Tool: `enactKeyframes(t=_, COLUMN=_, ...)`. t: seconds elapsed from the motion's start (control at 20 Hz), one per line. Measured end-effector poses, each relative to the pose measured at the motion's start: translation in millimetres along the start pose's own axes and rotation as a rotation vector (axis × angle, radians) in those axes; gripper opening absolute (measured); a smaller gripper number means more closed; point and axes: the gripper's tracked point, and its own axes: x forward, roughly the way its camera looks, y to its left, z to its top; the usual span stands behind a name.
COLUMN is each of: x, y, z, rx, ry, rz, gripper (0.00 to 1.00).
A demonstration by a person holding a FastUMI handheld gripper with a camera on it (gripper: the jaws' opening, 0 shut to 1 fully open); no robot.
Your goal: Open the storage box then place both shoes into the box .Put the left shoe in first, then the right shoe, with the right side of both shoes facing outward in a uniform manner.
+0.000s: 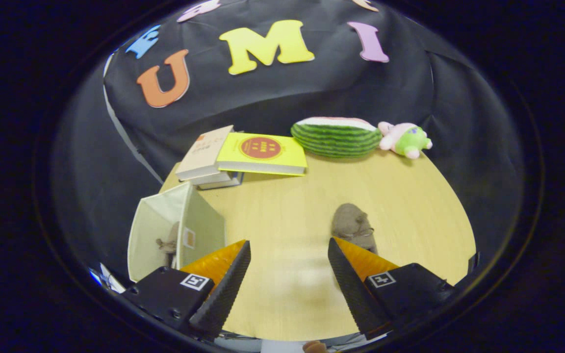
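The pale green storage box (161, 230) stands open at the table's left edge, just beyond my left finger. One brown shoe (168, 243) sits inside it. The other brown shoe (353, 227) lies on the wooden table (287, 215), its near end hidden behind my right finger (348, 279). My gripper (289, 247) is open wide above the table, with nothing but bare wood between its fingers.
Beyond the box, a stack of books (243, 156) lies at the back left of the table. A watermelon-shaped plush (336, 137) and a small pink and green toy (405, 139) sit along the back edge.
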Motion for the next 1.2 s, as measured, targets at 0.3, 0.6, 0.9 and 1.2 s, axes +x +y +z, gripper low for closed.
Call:
enactKeyframes(t=0.3, x=26, y=-103, z=-13, rx=0.006, ry=0.112, rz=-0.132, gripper=1.00)
enactKeyframes(t=0.6, x=64, y=-136, z=-40, rx=-0.005, ry=0.209, rz=-0.155, gripper=0.81)
enactKeyframes(t=0.9, x=94, y=-138, z=-63, rx=-0.024, ry=0.297, rz=-0.163, gripper=0.53)
enactKeyframes(t=1.2, x=96, y=-138, z=-59, rx=-0.035, ry=0.254, rz=-0.143, gripper=0.06)
